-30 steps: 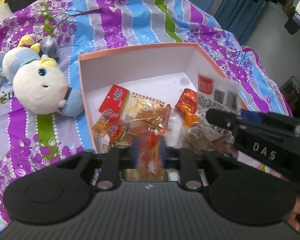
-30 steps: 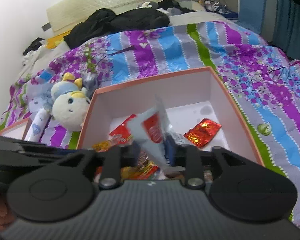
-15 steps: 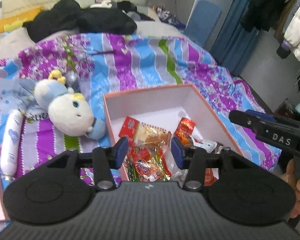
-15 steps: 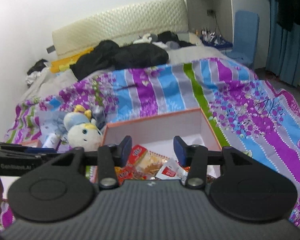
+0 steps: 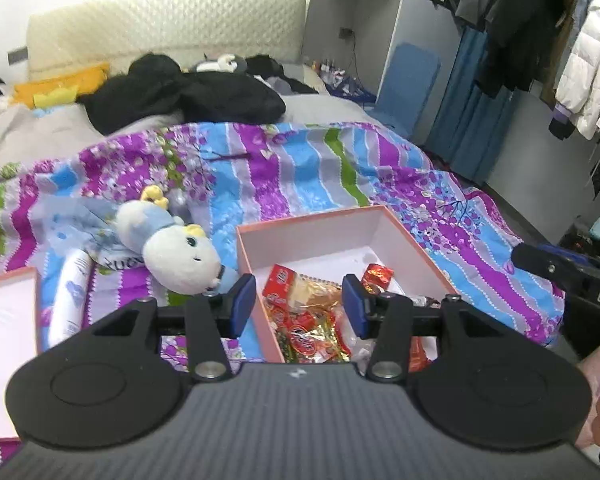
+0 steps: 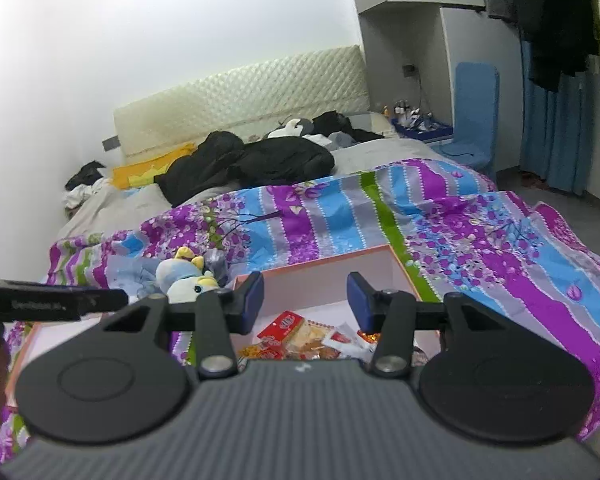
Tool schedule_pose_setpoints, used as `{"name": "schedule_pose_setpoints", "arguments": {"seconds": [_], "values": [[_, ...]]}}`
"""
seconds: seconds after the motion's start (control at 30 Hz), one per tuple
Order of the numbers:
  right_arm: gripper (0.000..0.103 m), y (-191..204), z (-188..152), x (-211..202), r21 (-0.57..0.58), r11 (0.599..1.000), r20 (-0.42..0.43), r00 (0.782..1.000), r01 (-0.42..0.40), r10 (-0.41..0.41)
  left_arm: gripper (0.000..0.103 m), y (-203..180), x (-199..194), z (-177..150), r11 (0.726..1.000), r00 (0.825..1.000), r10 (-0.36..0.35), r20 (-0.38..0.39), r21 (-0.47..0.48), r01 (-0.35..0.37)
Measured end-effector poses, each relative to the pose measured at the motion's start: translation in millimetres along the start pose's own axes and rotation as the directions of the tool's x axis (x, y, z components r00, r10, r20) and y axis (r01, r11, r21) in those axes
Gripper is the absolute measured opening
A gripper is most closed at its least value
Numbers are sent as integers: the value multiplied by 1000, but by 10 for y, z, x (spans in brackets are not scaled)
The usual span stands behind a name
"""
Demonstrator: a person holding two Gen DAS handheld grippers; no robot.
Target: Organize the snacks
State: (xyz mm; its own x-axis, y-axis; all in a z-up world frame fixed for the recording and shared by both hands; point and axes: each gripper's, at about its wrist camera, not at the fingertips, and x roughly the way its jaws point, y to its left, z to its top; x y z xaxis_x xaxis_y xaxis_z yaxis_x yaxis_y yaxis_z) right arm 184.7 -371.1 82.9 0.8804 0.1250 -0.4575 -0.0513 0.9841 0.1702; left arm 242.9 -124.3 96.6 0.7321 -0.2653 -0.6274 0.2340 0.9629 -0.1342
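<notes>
A pink box (image 5: 320, 236) with white inside lies on the striped bedspread and holds several snack packets (image 5: 308, 320), mostly red and gold. My left gripper (image 5: 299, 304) hangs above the box's near left corner, open, its blue pads apart with nothing between them. My right gripper (image 6: 305, 300) is also open and empty, raised over the same box (image 6: 312, 284) and its snack packets (image 6: 300, 336). Each gripper's black body shows at the edge of the other's view: the right one (image 5: 560, 276) and the left one (image 6: 52, 302).
A white and blue plush toy (image 5: 180, 256) lies left of the box, beside a white bottle (image 5: 70, 296) and the pink box lid (image 5: 4, 308). Black clothes (image 5: 188, 96) are piled near the headboard. A blue chair and hanging coats stand at the right.
Both grippers let go of the snack packets they held over the box, opened, and rose back away from it. The packets now lie in the box.
</notes>
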Motion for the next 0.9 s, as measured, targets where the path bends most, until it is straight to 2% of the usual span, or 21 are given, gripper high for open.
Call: {"name": "schedule_pose_setpoints", "arguments": {"seconds": [0.13, 0.43, 0.7, 0.9], "values": [[49, -46, -188, -149, 16, 1000, 9, 1000, 23, -23, 53, -89, -151, -167, 999, 999, 26, 24, 35, -27], [49, 12, -558, -465, 8, 999, 7, 999, 31, -32, 53, -274, -336, -570, 998, 999, 15, 40, 65, -17], [49, 115, -783, -696, -5, 999, -2, 999, 44, -44, 53, -255, -493, -844, 999, 999, 12, 33, 31, -13], [49, 196, -913, -774, -1, 1000, -22, 1000, 23, -23, 53, -186, -572, -1054, 1000, 1000, 6, 13, -4, -6]]}}
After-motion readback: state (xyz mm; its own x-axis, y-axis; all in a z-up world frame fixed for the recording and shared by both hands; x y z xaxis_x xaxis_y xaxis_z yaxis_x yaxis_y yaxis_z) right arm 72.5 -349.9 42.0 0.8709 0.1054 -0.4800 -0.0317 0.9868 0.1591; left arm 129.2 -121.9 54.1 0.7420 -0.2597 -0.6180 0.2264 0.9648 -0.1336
